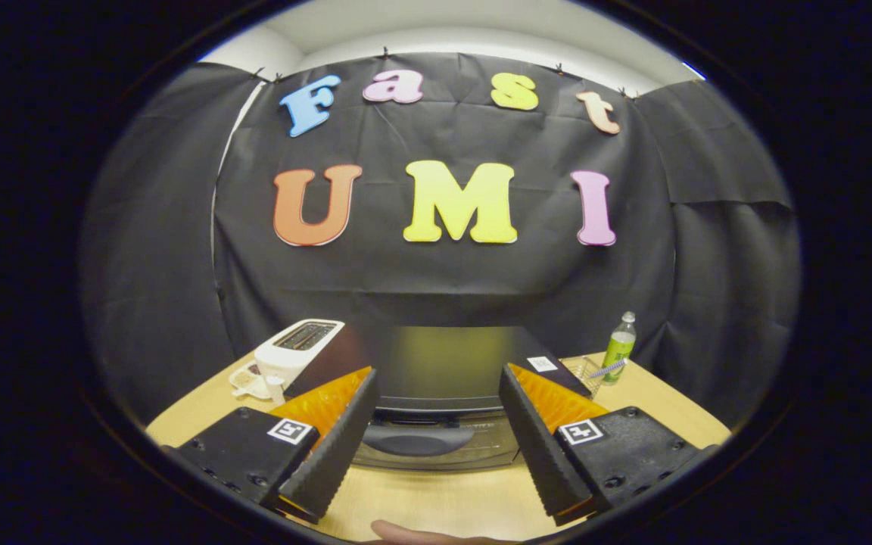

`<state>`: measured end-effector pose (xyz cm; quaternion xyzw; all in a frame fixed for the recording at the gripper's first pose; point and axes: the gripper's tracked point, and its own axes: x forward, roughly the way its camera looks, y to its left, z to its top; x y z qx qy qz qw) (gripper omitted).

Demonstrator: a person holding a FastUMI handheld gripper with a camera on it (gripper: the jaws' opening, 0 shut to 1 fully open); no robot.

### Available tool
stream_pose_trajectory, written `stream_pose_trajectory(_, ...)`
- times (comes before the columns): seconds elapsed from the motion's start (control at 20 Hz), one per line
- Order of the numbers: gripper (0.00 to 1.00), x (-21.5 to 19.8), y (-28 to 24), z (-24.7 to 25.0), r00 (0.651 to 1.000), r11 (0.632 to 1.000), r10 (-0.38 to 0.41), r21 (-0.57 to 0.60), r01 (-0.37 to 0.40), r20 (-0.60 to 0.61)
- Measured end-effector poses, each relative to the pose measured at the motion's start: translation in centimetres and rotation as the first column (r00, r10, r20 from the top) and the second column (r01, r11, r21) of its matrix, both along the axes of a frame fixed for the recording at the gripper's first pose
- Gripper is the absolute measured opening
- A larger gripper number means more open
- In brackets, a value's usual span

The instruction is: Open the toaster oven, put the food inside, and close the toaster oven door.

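**Claw spread wide above the toaster oven door**

Nearest to me, a fingertip (413,534) of a person pokes in over the wooden table (436,503), just below my fingers. My gripper (436,390) is released: its two fingers stand well apart with nothing between them but open air. Just ahead, framed between them, I see the toaster oven (440,386), dark on top, its door handle (415,439) facing me and the door shut. Left of the oven sits a white pop-up toaster (296,348), with a small tray of food (250,381) beside it. On the oven's right I make out a wire basket (586,372), then a green bottle (619,348) standing upright. Beyond everything hangs the black cloth wall (443,288).
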<state>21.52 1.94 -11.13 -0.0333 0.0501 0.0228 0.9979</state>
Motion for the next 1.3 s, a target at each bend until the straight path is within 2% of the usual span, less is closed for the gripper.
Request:
stream_pose_trajectory(0.25, 1.00, 2.7, -0.1, -4.8, 0.991, 0.999, -0.047, -0.003, 0.047, -0.127)
stream_pose_trajectory(0.3, 1.00, 2.8, -0.2, -6.1, 0.985, 0.999, -0.041, -0.003, 0.041, -0.168)
stream_pose_trajectory(0.35, 1.00, 3.5, 0.2, -6.2, 0.988, 0.999, -0.027, 0.031, 0.032, -0.153)
stream_pose_trajectory(0.75, 1.00, -1.6, -0.4, -7.6, 0.979, 0.998, 0.007, 0.063, 0.007, -0.206)
stream_pose_trajectory(0.9, 1.00, -4.5, -0.7, -9.8, 0.977, 0.996, 0.018, 0.087, 0.000, -0.215)
stream_pose_trajectory(1.05, 1.00, -7.1, -1.0, -12.0, 0.979, 0.999, 0.018, 0.050, -0.008, -0.204)
stream_pose_trajectory(1.3, 1.00, -9.5, -2.2, -16.5, 0.972, 0.999, 0.019, 0.038, -0.011, -0.235)
